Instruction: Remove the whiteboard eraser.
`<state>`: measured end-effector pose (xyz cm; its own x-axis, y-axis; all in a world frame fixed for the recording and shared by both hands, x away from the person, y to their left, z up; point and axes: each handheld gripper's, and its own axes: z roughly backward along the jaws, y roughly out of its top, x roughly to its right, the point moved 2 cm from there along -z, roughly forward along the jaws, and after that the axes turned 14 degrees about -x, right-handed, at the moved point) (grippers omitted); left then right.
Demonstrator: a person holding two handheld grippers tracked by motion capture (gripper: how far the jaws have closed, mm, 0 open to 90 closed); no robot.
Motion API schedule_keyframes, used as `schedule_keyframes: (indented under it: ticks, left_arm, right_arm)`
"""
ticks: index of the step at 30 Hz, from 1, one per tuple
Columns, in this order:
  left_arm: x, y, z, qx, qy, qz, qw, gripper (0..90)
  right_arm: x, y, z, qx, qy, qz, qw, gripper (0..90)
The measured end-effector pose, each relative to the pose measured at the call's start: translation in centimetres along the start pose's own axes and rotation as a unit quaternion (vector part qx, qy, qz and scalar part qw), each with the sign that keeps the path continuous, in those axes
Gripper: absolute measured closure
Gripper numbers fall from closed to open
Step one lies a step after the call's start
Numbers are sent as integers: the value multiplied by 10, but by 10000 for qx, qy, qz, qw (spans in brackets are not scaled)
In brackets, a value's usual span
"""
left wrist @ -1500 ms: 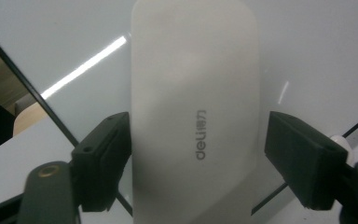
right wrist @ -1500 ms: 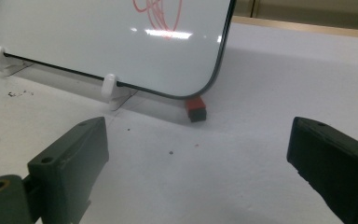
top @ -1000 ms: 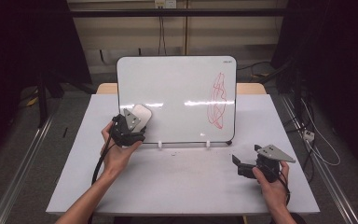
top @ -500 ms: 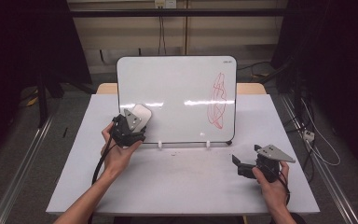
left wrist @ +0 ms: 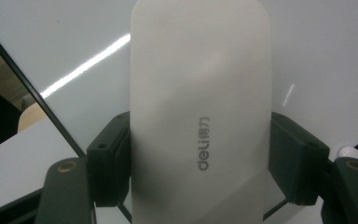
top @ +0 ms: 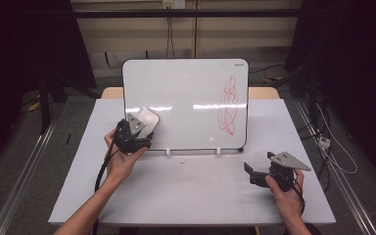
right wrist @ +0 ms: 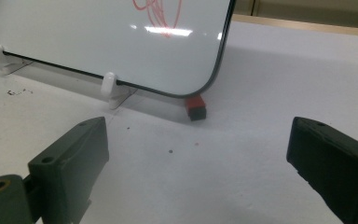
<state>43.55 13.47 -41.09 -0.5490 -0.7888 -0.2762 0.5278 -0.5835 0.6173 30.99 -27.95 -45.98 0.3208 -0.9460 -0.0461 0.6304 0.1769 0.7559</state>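
Observation:
A white whiteboard (top: pixel 191 98) stands upright on small white feet at the middle of the table, with a red scribble (top: pixel 229 105) near its right edge. My left gripper (top: pixel 142 128) is at the board's lower left, shut on a white eraser (top: pixel 148 120) that lies against the board face. In the left gripper view the eraser (left wrist: pixel 200 93), printed "deli", sits between both black pads (left wrist: pixel 114 163). My right gripper (top: pixel 252 174) rests low on the table at the right, jaws wide apart with nothing between them (right wrist: pixel 198 154). The scribble (right wrist: pixel 158 9) is ahead of it.
A small red and black piece (right wrist: pixel 196 106) lies at the board's lower right corner. White clip feet (right wrist: pixel 108 84) hold the board's bottom edge. The white table (top: pixel 191 191) has bare room in front of the board. Cables trail on the floor at the right.

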Motion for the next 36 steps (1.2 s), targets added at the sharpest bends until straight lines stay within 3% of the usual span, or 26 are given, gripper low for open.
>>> schedule_keyframes:
  ticks: [9, 21, 26, 32, 33, 36]
  left_arm:
    - [-1, -2, 2, 119, -304, 92, 9994, 312]
    - [1, -3, 21, 602, -562, 187, 9964, 311]
    - [0, -3, 25, 723, -595, 185, 9954, 311]
    - [0, -2, 32, 972, -623, 330, 9928, 311]
    - [0, -2, 34, 966, -543, 271, 9935, 311]
    - [1, -2, 38, 1006, -554, 234, 9931, 311]
  right_arm:
    - [0, 0, 0, -10, 13, -9, 10000, 53]
    - [-1, 2, -3, -16, 29, -43, 10000, 53]
    - [0, 2, -3, -14, 22, -59, 10000, 53]
    - [-1, 2, -3, -6, 53, -35, 10000, 53]
    - [-1, 2, -3, -7, 55, -27, 10000, 53]
    - [-1, 2, -2, 4, 63, -26, 10000, 53]
